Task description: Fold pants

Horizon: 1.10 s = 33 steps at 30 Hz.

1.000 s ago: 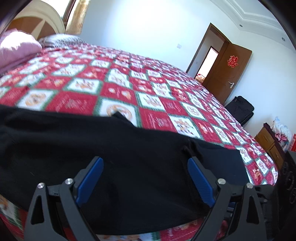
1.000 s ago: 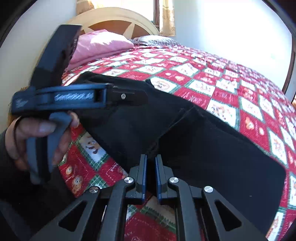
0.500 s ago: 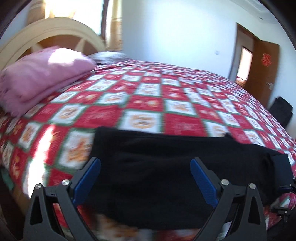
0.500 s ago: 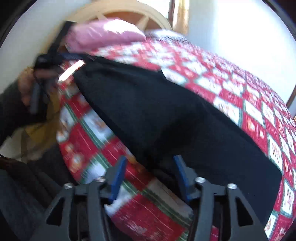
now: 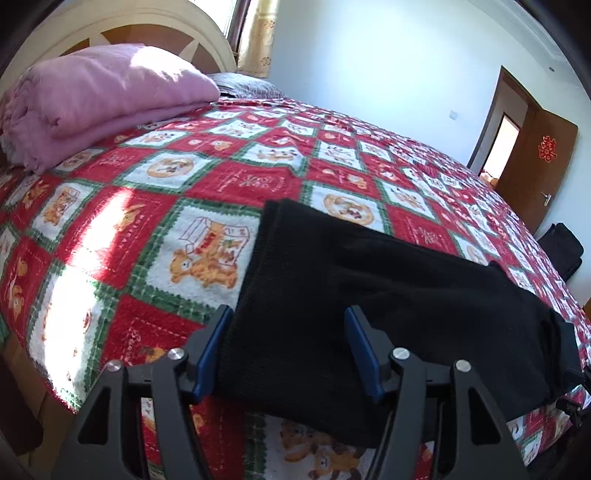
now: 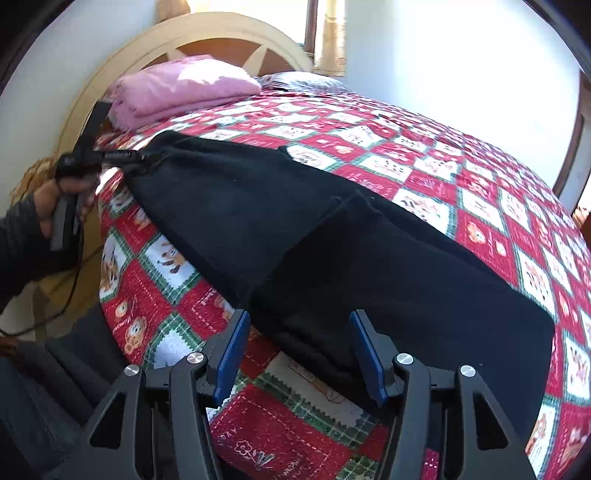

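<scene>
Black pants (image 5: 369, 306) lie flat along the near edge of the bed, also in the right wrist view (image 6: 332, 236). My left gripper (image 5: 288, 347) is open, its blue pads either side of the pants' end corner, not clamped. It also shows in the right wrist view (image 6: 144, 157) at the far end of the pants, held by a hand. My right gripper (image 6: 297, 350) is open, its pads astride the near edge of the pants where a seam line crosses the cloth.
The bed carries a red, green and white patchwork quilt (image 5: 207, 177). A folded pink blanket (image 5: 96, 99) lies by the cream headboard (image 6: 207, 33). A brown door (image 5: 535, 162) and a black bag (image 5: 561, 251) stand at the far right.
My right gripper has opened from shut on the pants' edge. My left gripper has swung left along the pants to their end and narrowed its opening there.
</scene>
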{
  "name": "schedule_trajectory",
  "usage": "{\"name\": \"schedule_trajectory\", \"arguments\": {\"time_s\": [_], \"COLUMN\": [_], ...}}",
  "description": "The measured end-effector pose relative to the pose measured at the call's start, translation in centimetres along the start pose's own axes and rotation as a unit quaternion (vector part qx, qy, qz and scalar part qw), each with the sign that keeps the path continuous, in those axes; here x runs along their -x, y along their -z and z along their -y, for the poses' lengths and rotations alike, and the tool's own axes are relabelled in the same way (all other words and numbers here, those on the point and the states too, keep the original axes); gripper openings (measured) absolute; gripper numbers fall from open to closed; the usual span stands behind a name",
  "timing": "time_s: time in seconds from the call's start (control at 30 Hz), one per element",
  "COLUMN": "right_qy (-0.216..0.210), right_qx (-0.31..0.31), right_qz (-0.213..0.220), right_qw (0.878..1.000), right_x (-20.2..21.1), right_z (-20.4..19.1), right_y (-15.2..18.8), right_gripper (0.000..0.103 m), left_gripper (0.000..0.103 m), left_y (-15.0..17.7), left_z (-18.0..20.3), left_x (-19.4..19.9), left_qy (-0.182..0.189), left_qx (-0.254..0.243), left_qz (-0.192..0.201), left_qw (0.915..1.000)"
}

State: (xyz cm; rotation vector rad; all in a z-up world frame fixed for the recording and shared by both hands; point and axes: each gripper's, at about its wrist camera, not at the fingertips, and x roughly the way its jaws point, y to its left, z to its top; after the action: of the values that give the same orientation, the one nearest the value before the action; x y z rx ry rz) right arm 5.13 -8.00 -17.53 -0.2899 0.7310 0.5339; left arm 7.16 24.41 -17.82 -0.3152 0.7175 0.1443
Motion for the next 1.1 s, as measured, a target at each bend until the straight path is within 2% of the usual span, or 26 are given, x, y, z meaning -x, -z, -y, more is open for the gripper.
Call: {"name": "schedule_trajectory", "arguments": {"time_s": [0.07, 0.17, 0.23, 0.27, 0.3, 0.33, 0.4, 0.53, 0.7, 1.1], "right_qy": [0.005, 0.012, 0.013, 0.013, 0.014, 0.016, 0.02, 0.036, 0.055, 0.093], "right_qx": [-0.008, -0.022, -0.034, -0.042, -0.049, -0.055, -0.066, -0.098, -0.129, -0.198], "right_qz": [0.004, 0.011, 0.016, 0.02, 0.026, 0.033, 0.04, 0.049, 0.047, 0.06], "right_qw": [1.0, 1.0, 0.999, 0.999, 0.998, 0.998, 0.997, 0.993, 0.989, 0.974], "right_x": [0.2, 0.4, 0.6, 0.9, 1.2, 1.6, 2.1, 3.4, 4.6, 7.6], "right_z": [0.3, 0.9, 1.3, 1.6, 1.9, 2.3, 2.9, 4.9, 7.2, 12.3], "right_y": [0.0, -0.2, -0.2, -0.2, -0.2, -0.3, -0.3, -0.1, 0.5, 2.0], "right_gripper": [0.058, 0.058, 0.058, 0.058, 0.058, 0.058, 0.058, 0.058, 0.058, 0.059], "left_gripper": [0.069, 0.07, 0.062, 0.049, 0.026, 0.024, 0.024, 0.024, 0.024, 0.023], "left_y": [0.0, 0.1, 0.0, -0.1, -0.3, -0.3, -0.5, -1.5, -2.9, -4.1], "left_z": [-0.7, -0.4, -0.4, -0.6, -0.8, -0.9, -0.7, 0.3, 3.8, 13.6], "left_x": [-0.3, -0.6, -0.5, -0.1, 0.3, 0.5, 1.4, 3.6, 6.9, 11.2], "left_qy": [0.005, 0.004, 0.005, 0.015, 0.043, 0.069, 0.086, 0.145, 0.19, 0.295], "left_qx": [0.015, 0.01, 0.005, 0.005, 0.009, 0.018, 0.025, 0.039, 0.015, -0.046], "left_qz": [0.002, 0.006, 0.004, 0.004, 0.005, 0.001, 0.015, 0.045, 0.081, 0.102], "left_qw": [0.9999, 0.9999, 1.0, 0.9999, 0.999, 0.9975, 0.9959, 0.9877, 0.9784, 0.9489]}}
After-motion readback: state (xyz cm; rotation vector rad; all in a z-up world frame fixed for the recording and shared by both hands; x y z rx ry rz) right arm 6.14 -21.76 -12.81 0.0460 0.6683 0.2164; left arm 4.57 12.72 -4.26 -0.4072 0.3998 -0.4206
